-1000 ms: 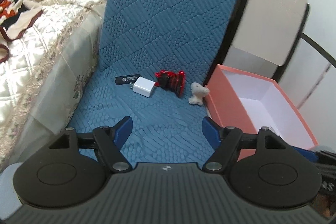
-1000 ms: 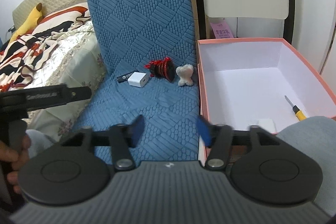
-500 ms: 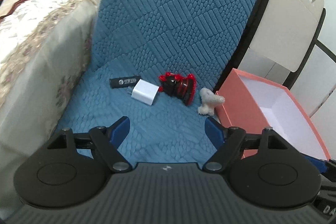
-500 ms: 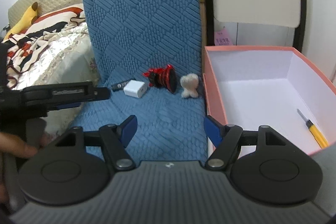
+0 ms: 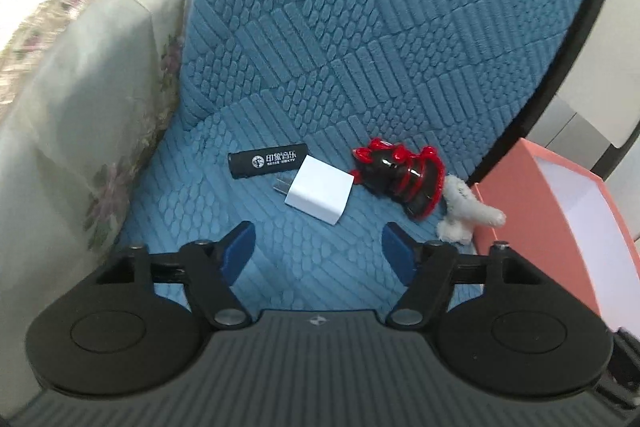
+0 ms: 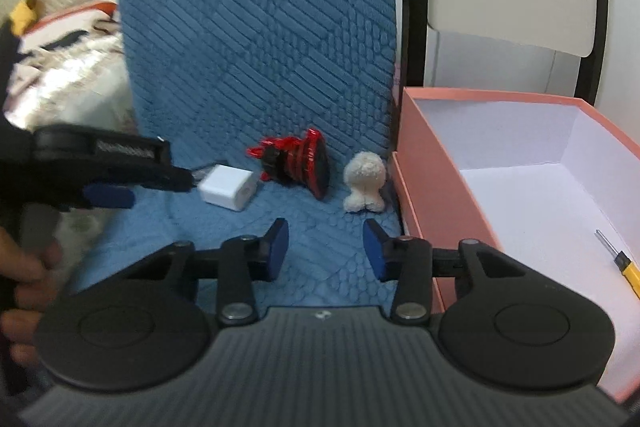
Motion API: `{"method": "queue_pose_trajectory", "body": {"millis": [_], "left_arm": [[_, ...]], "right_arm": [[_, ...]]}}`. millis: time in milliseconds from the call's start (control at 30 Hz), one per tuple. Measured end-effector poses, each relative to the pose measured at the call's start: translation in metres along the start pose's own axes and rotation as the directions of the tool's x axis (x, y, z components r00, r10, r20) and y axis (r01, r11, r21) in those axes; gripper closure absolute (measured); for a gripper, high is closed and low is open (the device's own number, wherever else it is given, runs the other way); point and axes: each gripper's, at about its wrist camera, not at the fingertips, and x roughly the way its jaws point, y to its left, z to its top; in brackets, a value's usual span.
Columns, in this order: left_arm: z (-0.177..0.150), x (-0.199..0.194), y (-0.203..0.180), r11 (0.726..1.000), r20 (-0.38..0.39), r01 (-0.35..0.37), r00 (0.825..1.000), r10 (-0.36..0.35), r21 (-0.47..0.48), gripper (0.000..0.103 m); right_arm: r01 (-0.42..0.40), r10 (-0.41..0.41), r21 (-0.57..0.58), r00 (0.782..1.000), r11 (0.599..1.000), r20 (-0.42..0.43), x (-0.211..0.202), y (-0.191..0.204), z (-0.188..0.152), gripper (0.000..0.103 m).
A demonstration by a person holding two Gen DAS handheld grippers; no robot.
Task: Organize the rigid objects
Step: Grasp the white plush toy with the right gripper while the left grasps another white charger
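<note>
Bare blue quilted chair cover (image 5: 320, 267) fronts both grippers; white cube charger (image 5: 319, 194) lies ahead of the empty left gripper (image 5: 316, 251), whose jaws, like the empty right gripper's (image 6: 325, 247), are spread but have just been narrowing.

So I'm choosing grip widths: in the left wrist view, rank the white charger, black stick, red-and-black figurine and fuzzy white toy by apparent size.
1. red-and-black figurine
2. white charger, nearly as large
3. black stick and fuzzy white toy: look alike, unranked; the toy sits at the distorted edge.

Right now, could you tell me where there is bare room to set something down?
The box floor is bare apart from the screwdriver. The cushion is bare between the grippers and the charger. The back row is crowded.
</note>
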Motion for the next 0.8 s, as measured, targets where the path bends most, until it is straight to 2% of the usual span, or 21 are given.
{"method": "queue_pose_trajectory", "body": {"millis": [67,133,367,533,700,800], "left_arm": [[0.006,0.013,0.001,1.000,-0.020,0.007,1.000,-0.007,0.004,0.037],[0.012,0.023,-0.002,0.999,-0.031,0.000,1.000,0.001,0.034,0.037],[0.027,0.056,-0.010,0.994,-0.069,0.002,0.998,0.005,0.106,0.037],[0.033,0.075,-0.011,0.991,-0.079,-0.025,0.996,0.036,0.130,0.037],[0.037,0.091,-0.015,0.986,-0.098,-0.013,0.995,0.030,0.167,0.037],[0.040,0.099,-0.016,0.984,-0.104,-0.019,0.994,0.038,0.175,0.037]], "right_arm": [[0.033,-0.033,-0.005,0.999,0.999,-0.014,0.017,0.002,-0.002,0.063],[0.062,-0.062,-0.007,0.998,0.998,-0.030,0.035,0.002,-0.003,0.066],[0.160,-0.162,-0.032,0.986,0.987,-0.040,0.085,-0.002,-0.001,0.066],[0.186,-0.186,-0.104,0.982,0.977,0.004,0.101,0.010,0.003,0.066],[0.197,-0.198,-0.095,0.980,0.976,0.002,0.120,0.009,0.008,0.066],[0.211,-0.212,-0.127,0.977,0.969,0.013,0.127,0.016,0.010,0.066]]}}
